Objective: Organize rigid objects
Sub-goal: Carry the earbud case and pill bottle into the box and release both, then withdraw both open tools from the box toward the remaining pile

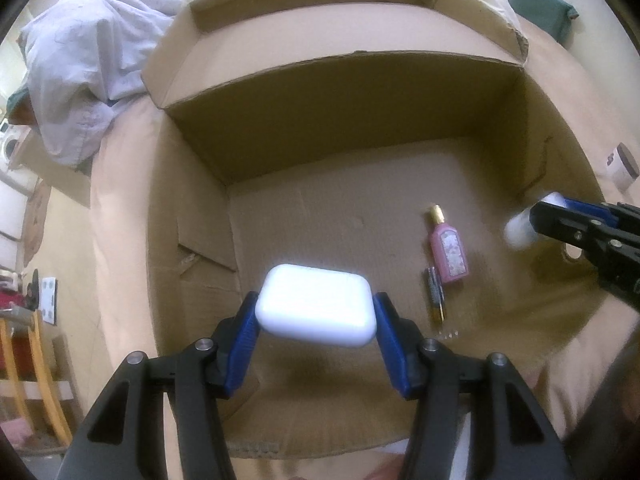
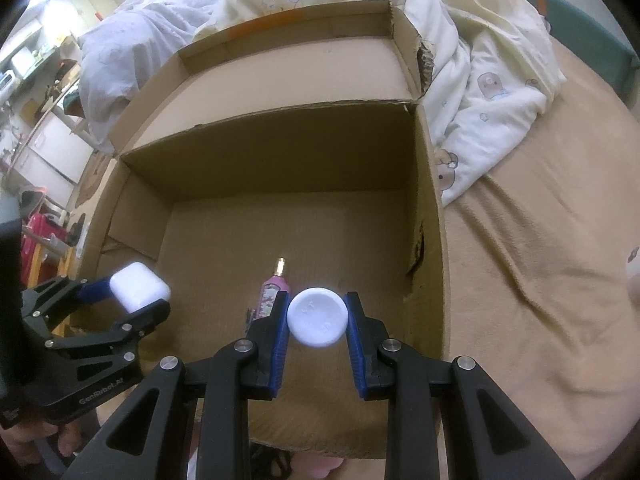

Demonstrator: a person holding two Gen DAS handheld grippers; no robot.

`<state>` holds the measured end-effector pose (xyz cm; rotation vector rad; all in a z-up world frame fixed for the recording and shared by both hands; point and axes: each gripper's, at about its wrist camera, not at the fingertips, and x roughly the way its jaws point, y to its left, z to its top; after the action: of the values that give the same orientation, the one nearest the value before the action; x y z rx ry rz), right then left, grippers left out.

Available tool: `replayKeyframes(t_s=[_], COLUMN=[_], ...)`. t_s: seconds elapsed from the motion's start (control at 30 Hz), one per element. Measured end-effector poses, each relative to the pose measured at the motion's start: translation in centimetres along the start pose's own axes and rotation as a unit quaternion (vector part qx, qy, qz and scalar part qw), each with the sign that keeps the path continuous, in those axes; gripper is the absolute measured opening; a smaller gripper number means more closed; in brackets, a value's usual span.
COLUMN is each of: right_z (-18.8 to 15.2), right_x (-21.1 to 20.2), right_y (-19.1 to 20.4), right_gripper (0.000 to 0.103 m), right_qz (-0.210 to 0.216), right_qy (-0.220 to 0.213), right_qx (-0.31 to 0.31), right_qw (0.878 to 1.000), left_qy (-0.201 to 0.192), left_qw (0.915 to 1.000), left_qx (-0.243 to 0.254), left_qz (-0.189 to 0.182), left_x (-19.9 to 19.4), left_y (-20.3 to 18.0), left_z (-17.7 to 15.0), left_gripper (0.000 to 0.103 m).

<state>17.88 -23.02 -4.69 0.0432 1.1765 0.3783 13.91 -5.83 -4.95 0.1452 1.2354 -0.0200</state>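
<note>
Over an open cardboard box [image 1: 400,92] on a bed, the left tool [image 1: 316,308] pinches a white rounded case [image 1: 316,306] by its two ends, held above the box floor. The right tool [image 2: 317,318] clamps a small white round-capped bottle [image 2: 317,317] — also over the box. On the floor lie a pink perfume bottle [image 1: 450,250] and, just beside it, a dark slim tube [image 1: 436,294].
</note>
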Motion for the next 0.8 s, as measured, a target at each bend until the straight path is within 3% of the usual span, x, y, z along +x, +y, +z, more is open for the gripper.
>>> replayKeyframes(t_s=[0.1, 0.2, 0.27, 0.3, 0.5, 0.6, 0.8], right_z=[0.2, 0.4, 0.5, 0.6, 1.0, 1.1, 1.4], right_x=[-0.2, -0.7, -1.0, -1.1, -1.7, -2.1, -2.3], right_y=[-0.2, -0.2, -0.2, -0.2, 0.2, 0.6, -0.4], right_gripper=[0.037, 0.049, 0.062, 0.074, 0.103, 0.103, 0.103], right_qz=[0.009, 0.010, 0.018, 0.019, 0.049, 0.034, 0.044], right_qy=[-0.003, -0.017, -0.024, -0.027, -0.044, -0.060, -0.069], right_qx=[0.011, 0.010, 0.012, 0.014, 0.010, 0.000, 0.028], right_qw=[1.000, 1.000, 0.999, 0.999, 0.998, 0.998, 0.996], left_qy=[-0.004, -0.003, -0.004, -0.006, -0.030, -0.035, -0.044], left_qw=[1.0000, 0.9998, 0.9997, 0.9996, 0.9992, 0.9989, 0.9982], left_qx=[-0.005, -0.015, -0.019, -0.020, -0.017, -0.022, -0.030], left_qz=[-0.002, -0.010, -0.016, -0.020, -0.018, -0.023, -0.028], left_x=[-0.3, -0.4, -0.5, -0.6, -1.8, -2.1, -2.7], left_y=[0.1, 0.5, 0.6, 0.6, 0.3, 0.5, 0.8], left_z=[0.0, 0.2, 0.3, 0.4, 0.5, 0.6, 0.8], left_gripper=[0.076, 0.078, 0.083, 0.089, 0.103, 0.103, 0.103])
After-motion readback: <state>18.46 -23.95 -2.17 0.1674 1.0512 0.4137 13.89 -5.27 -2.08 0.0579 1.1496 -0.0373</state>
